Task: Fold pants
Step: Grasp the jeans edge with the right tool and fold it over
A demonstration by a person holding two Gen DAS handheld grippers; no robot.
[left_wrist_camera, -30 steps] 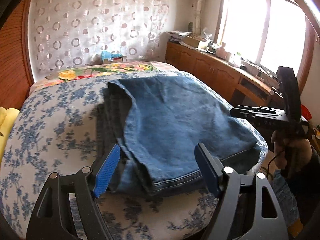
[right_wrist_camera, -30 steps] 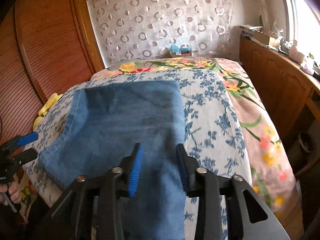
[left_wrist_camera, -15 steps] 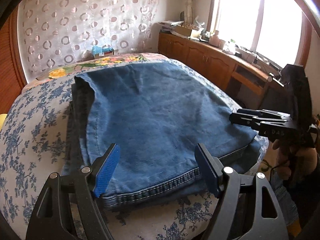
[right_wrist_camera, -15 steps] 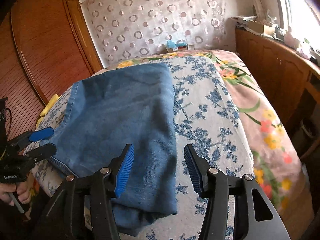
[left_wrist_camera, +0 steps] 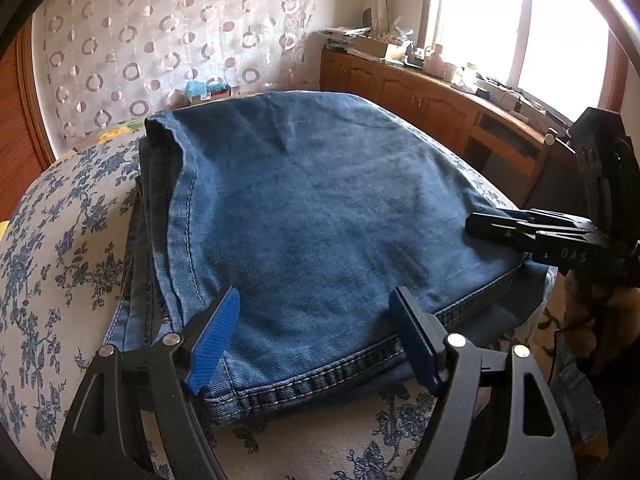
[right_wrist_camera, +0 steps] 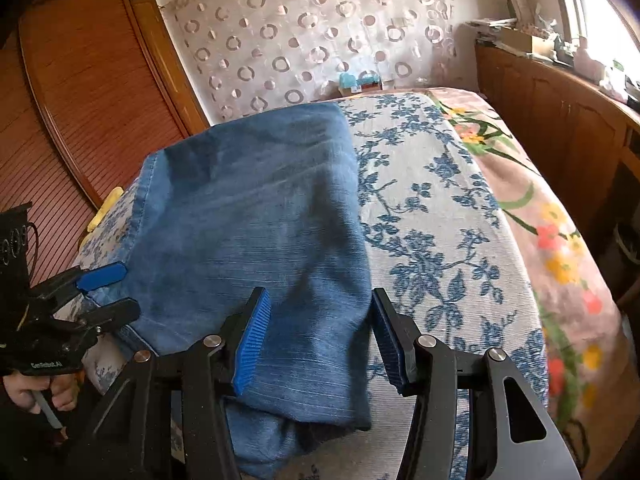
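Note:
Folded blue jeans (left_wrist_camera: 320, 216) lie flat on the bed, several layers stacked, with the hem seam at the near edge. They also show in the right wrist view (right_wrist_camera: 256, 232). My left gripper (left_wrist_camera: 316, 340) is open and empty, its jaws spread just above the hem. My right gripper (right_wrist_camera: 320, 336) is open and empty over the jeans' near right corner. The right gripper also shows in the left wrist view (left_wrist_camera: 520, 232) at the jeans' right edge, and the left gripper shows in the right wrist view (right_wrist_camera: 104, 288) at the left edge.
The bed has a blue floral cover (right_wrist_camera: 432, 216) and a pink flowered blanket (right_wrist_camera: 552, 208) on its right side. Wooden cabinets (left_wrist_camera: 420, 100) with clutter run under the window. A wooden louvred wardrobe (right_wrist_camera: 92, 92) stands left. A tissue box (left_wrist_camera: 206, 90) sits by the patterned headboard curtain.
My right gripper opened and let go of the jeans fold. The jeans now lie flat. Both grippers have moved closer in over the near edge.

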